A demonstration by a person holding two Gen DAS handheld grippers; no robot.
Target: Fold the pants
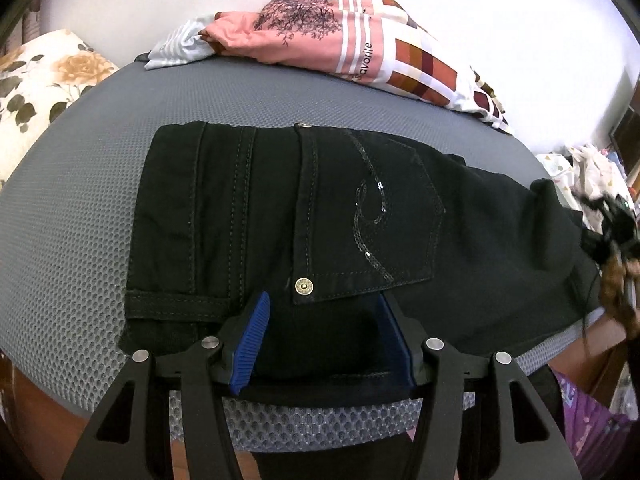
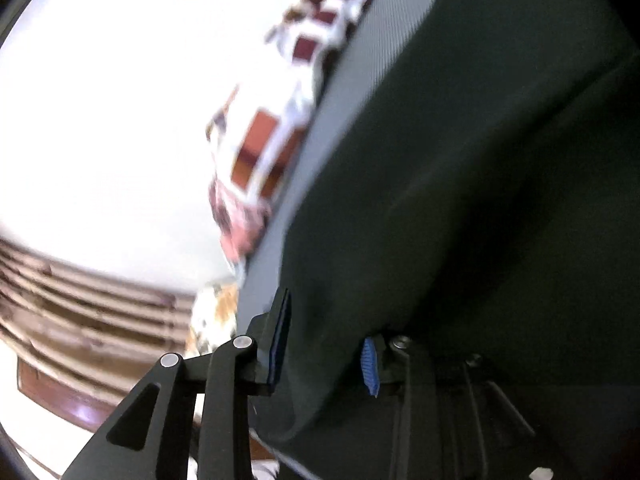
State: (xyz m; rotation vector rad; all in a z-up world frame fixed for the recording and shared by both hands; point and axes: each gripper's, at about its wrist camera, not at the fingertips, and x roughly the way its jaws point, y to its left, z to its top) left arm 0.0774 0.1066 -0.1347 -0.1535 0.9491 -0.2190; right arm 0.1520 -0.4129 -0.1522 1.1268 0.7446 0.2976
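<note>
Black jeans [image 1: 288,216] lie on the grey mesh surface [image 1: 80,216], with the waistband at the left and the back pocket with sequin trim facing up. My left gripper [image 1: 324,312] is open over the near edge of the jeans, blue pads on either side of the fabric below the pocket rivet. My right gripper [image 2: 324,344] has its blue pads around a fold of the black jeans [image 2: 460,200]; that view is blurred and tilted. The right gripper also shows at the right edge of the left wrist view [image 1: 616,224], at the leg end.
A pile of pink and checked clothes [image 1: 340,48] lies at the far edge of the surface. A floral pillow [image 1: 44,92] is at the left. More laundry [image 1: 580,172] lies at the right. A white wall is behind.
</note>
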